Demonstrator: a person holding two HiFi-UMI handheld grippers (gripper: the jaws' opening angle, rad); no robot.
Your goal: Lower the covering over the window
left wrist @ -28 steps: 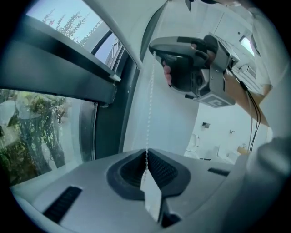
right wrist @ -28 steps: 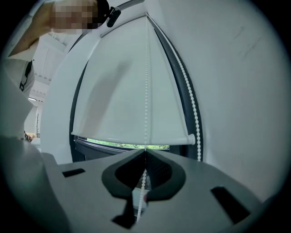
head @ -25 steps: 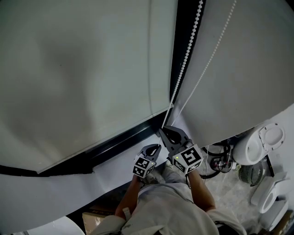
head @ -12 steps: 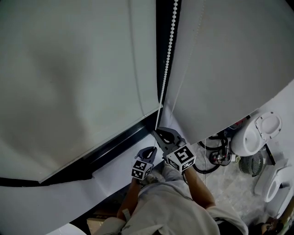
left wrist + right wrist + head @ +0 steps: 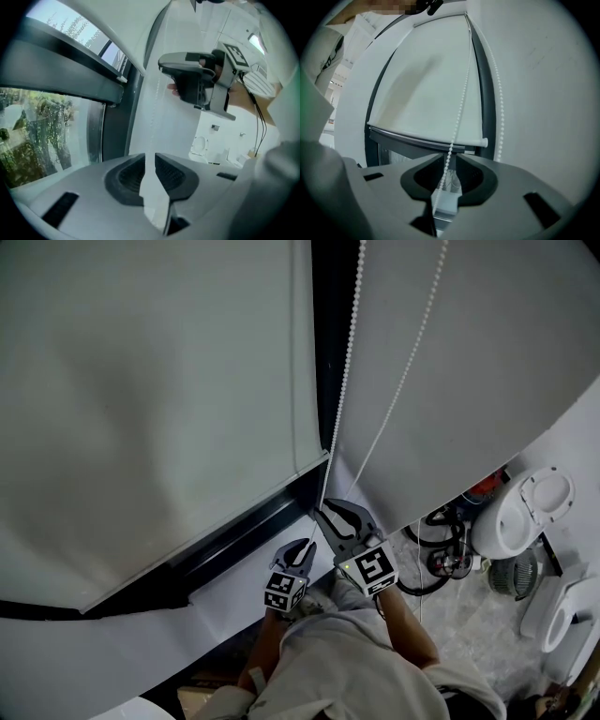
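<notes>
A white roller blind (image 5: 150, 409) covers most of the window, and its bottom rail (image 5: 422, 140) hangs a little above the dark frame. The bead chain (image 5: 342, 399) drops from above to my right gripper (image 5: 325, 507). In the right gripper view the chain (image 5: 457, 124) runs through the gap of my right gripper (image 5: 450, 159). Its jaws are opening and the pads stand off the beads. My left gripper (image 5: 307, 545) sits just below and to the left. Its jaws (image 5: 150, 157) are opening too, a narrow gap showing, with a faint chain (image 5: 152, 108) running down into it.
A second chain strand (image 5: 412, 362) hangs along the white wall on the right. The dark window frame (image 5: 225, 540) and the white sill (image 5: 216, 601) lie under the blind. White toilets (image 5: 525, 521), a fan (image 5: 511, 596) and cables (image 5: 441, 559) stand on the floor at the right.
Both grippers have stayed by the sill under the blind's right corner, and the left one has sunk slightly. The view has shifted, so the second chain strand shows again.
</notes>
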